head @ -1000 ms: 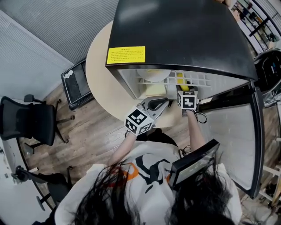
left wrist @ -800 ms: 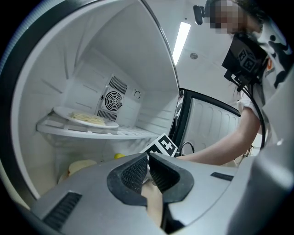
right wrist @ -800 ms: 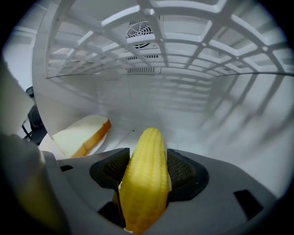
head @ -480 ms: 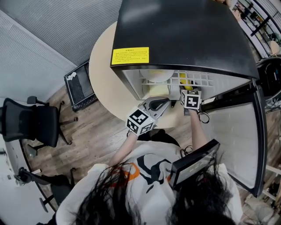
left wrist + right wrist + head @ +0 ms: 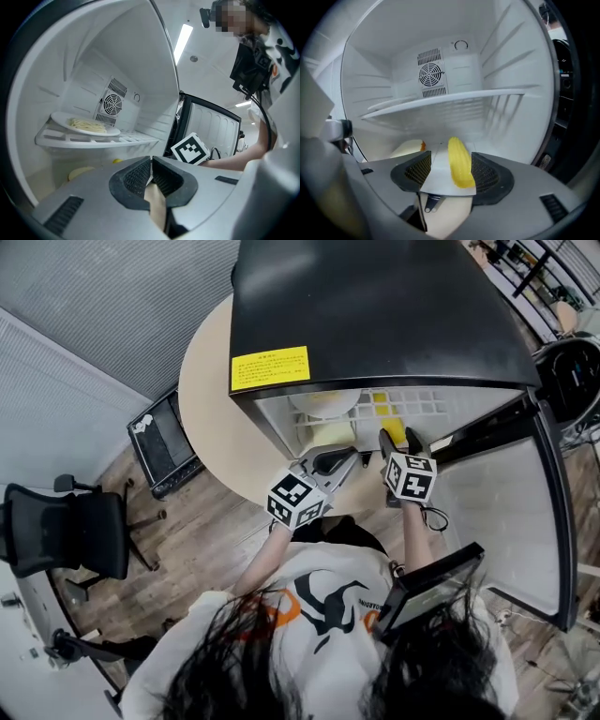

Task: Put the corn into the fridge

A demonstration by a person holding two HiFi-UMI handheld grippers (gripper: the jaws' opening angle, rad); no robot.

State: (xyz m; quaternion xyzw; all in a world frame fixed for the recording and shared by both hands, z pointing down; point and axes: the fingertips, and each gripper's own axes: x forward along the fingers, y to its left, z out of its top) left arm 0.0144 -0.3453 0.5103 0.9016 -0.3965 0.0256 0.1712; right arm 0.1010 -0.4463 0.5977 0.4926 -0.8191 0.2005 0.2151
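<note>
Two tongs in my hands: the left tongs (image 5: 151,161) are closed together at the fridge (image 5: 375,315) mouth, the right tongs (image 5: 451,159) have just been opening and stand wide, with the corn (image 5: 458,166) lying between them on the fridge floor beneath the shelf (image 5: 440,101).

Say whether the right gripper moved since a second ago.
Yes. The right gripper backed away from the fridge toward the person; jaws have just been opening, corn free between them.
</note>
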